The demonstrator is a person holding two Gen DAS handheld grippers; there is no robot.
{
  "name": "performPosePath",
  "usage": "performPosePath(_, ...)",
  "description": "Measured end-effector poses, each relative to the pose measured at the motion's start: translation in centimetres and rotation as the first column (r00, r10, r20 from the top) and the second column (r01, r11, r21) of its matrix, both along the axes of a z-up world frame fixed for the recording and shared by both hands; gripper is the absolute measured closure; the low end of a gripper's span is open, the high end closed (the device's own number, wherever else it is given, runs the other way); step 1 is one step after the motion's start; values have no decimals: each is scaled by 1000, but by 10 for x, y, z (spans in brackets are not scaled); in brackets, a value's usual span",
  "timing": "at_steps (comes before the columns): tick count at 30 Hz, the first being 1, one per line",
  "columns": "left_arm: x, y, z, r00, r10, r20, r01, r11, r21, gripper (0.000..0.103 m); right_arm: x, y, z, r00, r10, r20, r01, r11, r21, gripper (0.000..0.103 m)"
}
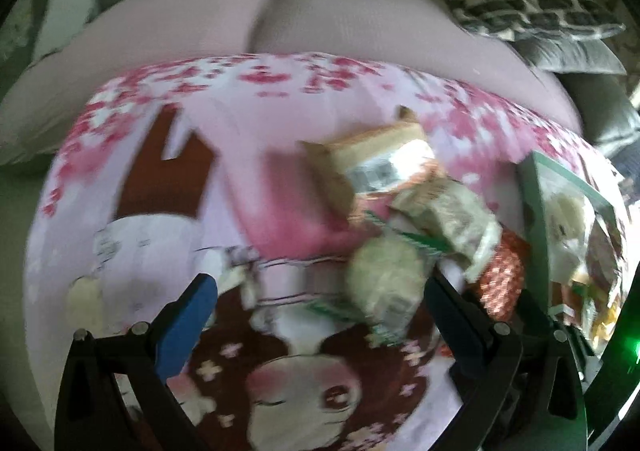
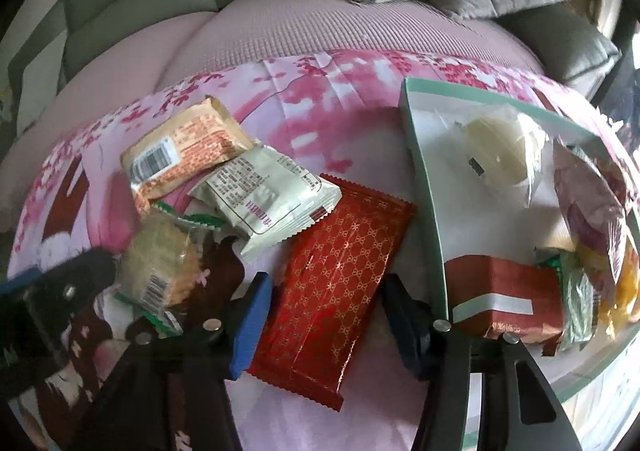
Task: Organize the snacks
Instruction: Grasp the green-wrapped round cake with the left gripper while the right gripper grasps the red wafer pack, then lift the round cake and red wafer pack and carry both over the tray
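A pink cherry-blossom cloth (image 2: 320,119) covers the surface in front of a pink-cushioned sofa (image 2: 280,31). On it lie 4 loose snacks. The red foil packet (image 2: 336,279) with a gold pattern lies flat between the fingers of the right gripper (image 2: 326,287); the blue pad (image 2: 252,327) on one side sits at the packet's edge, the dark finger on the other side just beside it, and whether they press on the foil I cannot tell. Overlapping the red packet's upper corner is a white wrapped pack (image 2: 268,199), and behind that an orange-and-cream pack (image 2: 184,151) showing a barcode. A round pastry in clear wrap (image 2: 160,267) lies to the left, with the left gripper's dark fingertip next to it.

To the right stands a mint-rimmed white box (image 2: 428,187) holding a pale round cake (image 2: 496,147), a red-and-white packet (image 2: 508,295) and other wrapped items.

In the blurred left wrist view, the left gripper (image 1: 320,291) stands wide, its fingers on either side of the round pastry (image 1: 384,271) without closing on it.
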State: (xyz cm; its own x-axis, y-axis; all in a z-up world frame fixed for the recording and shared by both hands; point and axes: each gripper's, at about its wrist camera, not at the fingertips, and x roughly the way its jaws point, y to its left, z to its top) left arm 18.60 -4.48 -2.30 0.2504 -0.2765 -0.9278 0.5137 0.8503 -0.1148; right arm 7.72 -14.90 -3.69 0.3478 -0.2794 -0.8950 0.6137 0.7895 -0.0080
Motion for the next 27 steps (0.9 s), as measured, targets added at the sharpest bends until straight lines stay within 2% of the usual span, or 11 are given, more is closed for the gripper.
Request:
performPosePath(3, -1, -17, -9, 998, -53, -29, 54, 999, 6, 0, -2, 1, 0, 999, 33, 2, -33, 999, 3, 45)
performPosePath(7, 5, -31, -27, 997, -52, -49, 56, 995, 79, 0, -3, 2, -1, 998, 64, 2, -64, 998, 5, 45)
performPosePath(10, 10, -36, -38, 999, -27, -47, 32, 993, 118, 0, -5, 2, -1, 997, 74, 7, -74, 997, 10, 45)
performPosePath(17, 19, -30, -39, 998, 56, -3, -56, 993, 107, 3, -4, 2, -1, 997, 72, 4, -72, 997, 22, 45)
performPosePath(20, 17, -26, -38, 997, 78, 11, -79, 991, 105, 16, -2, 1, -1, 998, 55, -1, -55, 998, 35, 43)
performPosePath(22, 18, -23, -36, 995, 99, 22, -100, 990, 104, 30, 1, 1, -2, 999, 45, -14, -45, 999, 31, 42)
performPosePath(23, 20, -19, -34, 994, 111, 25, -113, 989, 98, 33, 2, 2, -2, 999, 46, -21, -45, 999, 26, 40)
performPosePath(25, 22, -11, -30, 990, 138, 25, -140, 987, 79, 47, 7, 5, -5, 997, 51, -50, -51, 999, 2, 38)
performPosePath(27, 22, -2, -28, 987, 161, 23, -162, 984, 69, 50, 9, 8, -6, 996, 57, -66, -58, 998, -18, 36)
